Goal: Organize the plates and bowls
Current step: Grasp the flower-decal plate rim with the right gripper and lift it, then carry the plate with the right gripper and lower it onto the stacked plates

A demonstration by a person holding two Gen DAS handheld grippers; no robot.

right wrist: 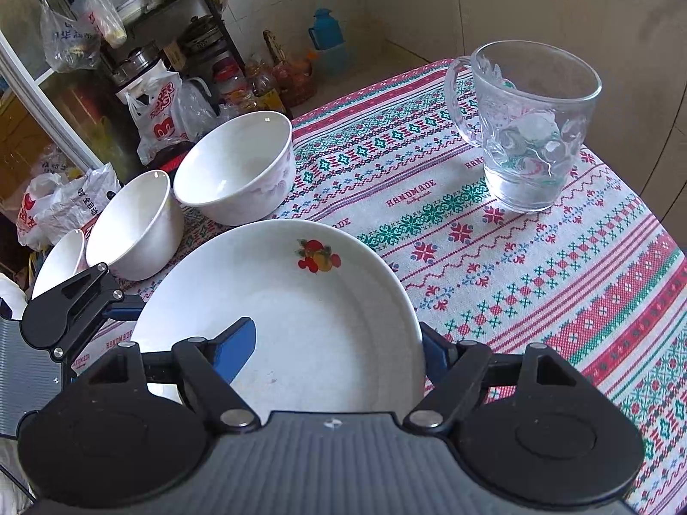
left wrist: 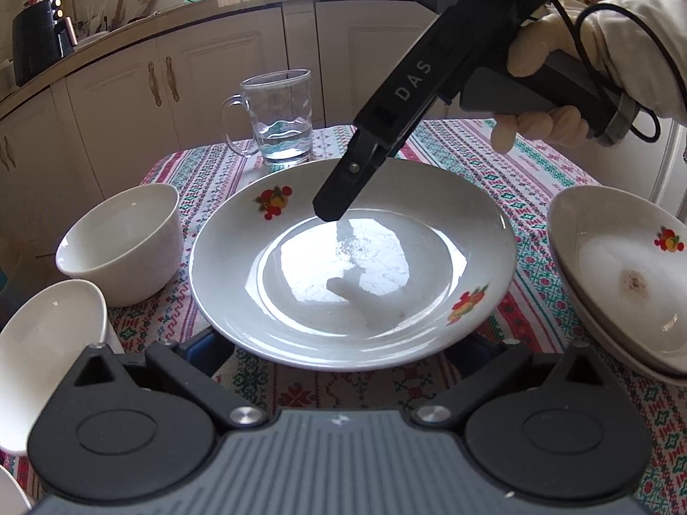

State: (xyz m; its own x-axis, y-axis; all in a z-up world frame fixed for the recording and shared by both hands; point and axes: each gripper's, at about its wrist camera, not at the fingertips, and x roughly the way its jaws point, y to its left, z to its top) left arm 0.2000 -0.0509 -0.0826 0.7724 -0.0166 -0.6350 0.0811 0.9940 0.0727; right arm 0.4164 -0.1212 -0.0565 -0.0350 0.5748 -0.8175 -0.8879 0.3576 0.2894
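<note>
A white plate with fruit decals [left wrist: 352, 257] lies on the patterned tablecloth in front of my left gripper [left wrist: 343, 354], whose fingers are spread wide and hidden under the plate's near rim. My right gripper [left wrist: 328, 210] hovers over the plate's far part, seen side-on. In the right wrist view the same plate [right wrist: 309, 309] sits between my right gripper's spread blue fingers [right wrist: 234, 352], one above the plate, the other past its right rim. White bowls stand left of the plate [left wrist: 124, 240] [right wrist: 238, 167] [right wrist: 133, 223]. Stacked fruit-decal plates [left wrist: 622, 274] sit at right.
A glass mug with a little water [left wrist: 283, 116] [right wrist: 532, 128] stands on the table behind the plate. A white bowl [left wrist: 47, 356] is at the near left edge. Kitchen cabinets lie beyond the table; bags and shelves stand on the floor to the left.
</note>
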